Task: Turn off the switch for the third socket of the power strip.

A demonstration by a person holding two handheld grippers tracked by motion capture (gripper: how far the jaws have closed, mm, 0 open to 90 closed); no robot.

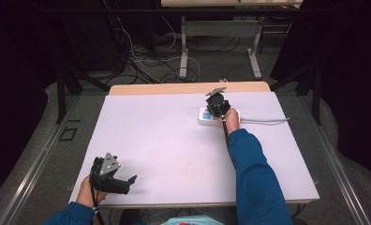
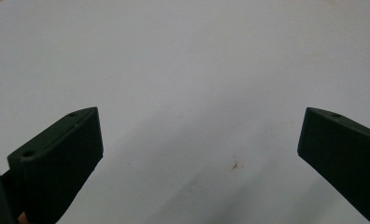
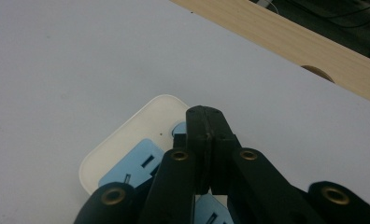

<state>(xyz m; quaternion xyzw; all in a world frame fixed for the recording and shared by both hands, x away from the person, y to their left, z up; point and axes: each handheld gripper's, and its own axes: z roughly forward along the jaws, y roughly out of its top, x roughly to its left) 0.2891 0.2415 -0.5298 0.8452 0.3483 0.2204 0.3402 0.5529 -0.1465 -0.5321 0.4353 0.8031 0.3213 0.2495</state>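
A white-covered table (image 1: pixel 174 140) takes up the middle of the high view, its bare wooden edge (image 1: pixel 188 88) running along the top of the sheet, with a dark floor of tangled cables (image 1: pixel 146 65) and the legs of another table (image 1: pixel 183 51) beyond in the upper part of the frame. A blue sleeve (image 1: pixel 256 178) comes up from the bottom right of that view and reaches toward the upper centre right of the sheet, where the right hand (image 1: pixel 230 121) holds the right gripper (image 1: pixel 217 104) pointed down over a white power strip (image 1: pixel 205 116); the strip's grey cord (image 1: pixel 268 121) trails off to the right across the sheet. In the right gripper view the right gripper's (image 3: pixel 206 140) two black jaws are pressed together with nothing between them, their tips hovering over or touching the far end of the strip (image 3: pixel 141 140), near a small button; actual contact cannot be judged. The strip lies at lower centre left of that view, cream-cased with pale blue socket faces (image 3: pixel 134 168). At the lower left of the high view the left hand (image 1: pixel 86 191) holds the left gripper (image 1: pixel 125 183) low over the near edge of the sheet. In the left gripper view its jaws stand wide apart at the lower corners, with bare sheet and a tiny brown speck (image 2: pixel 234 164) between them.
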